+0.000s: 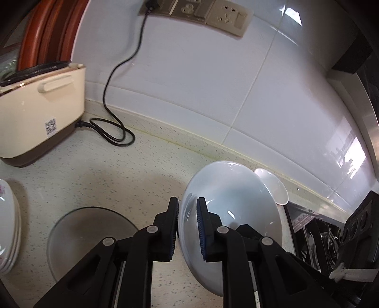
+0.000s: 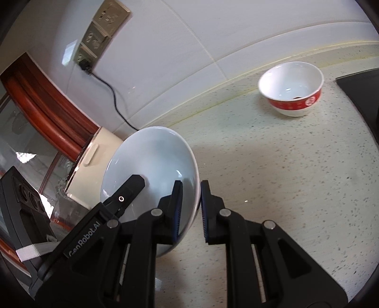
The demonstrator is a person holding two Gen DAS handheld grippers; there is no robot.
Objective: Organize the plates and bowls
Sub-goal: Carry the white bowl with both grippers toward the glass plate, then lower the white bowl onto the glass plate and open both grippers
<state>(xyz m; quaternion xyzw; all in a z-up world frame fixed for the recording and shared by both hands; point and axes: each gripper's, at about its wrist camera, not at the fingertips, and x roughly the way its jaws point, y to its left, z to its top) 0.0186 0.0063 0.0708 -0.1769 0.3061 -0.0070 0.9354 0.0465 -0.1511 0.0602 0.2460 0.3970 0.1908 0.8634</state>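
A pale blue bowl (image 1: 232, 189) hangs tilted above the speckled counter (image 1: 132, 170), held from two sides. My left gripper (image 1: 187, 206) is shut on its left rim, one pad inside and one outside. My right gripper (image 2: 191, 189) is shut on the opposite rim of the same bowl (image 2: 151, 161). One left finger (image 2: 132, 184) shows inside the bowl in the right wrist view. A red-and-white bowl (image 2: 291, 87) stands upright near the wall. A round glass plate (image 1: 92, 239) lies flat on the counter. Stacked floral plates (image 1: 7, 227) sit at the left edge.
A cream appliance (image 1: 40, 113) stands at the back left, with its black cord (image 1: 113, 132) coiled on the counter and running up to the wall sockets (image 1: 196, 11). A black stovetop (image 2: 360, 94) borders the counter on the right. White tiled wall behind.
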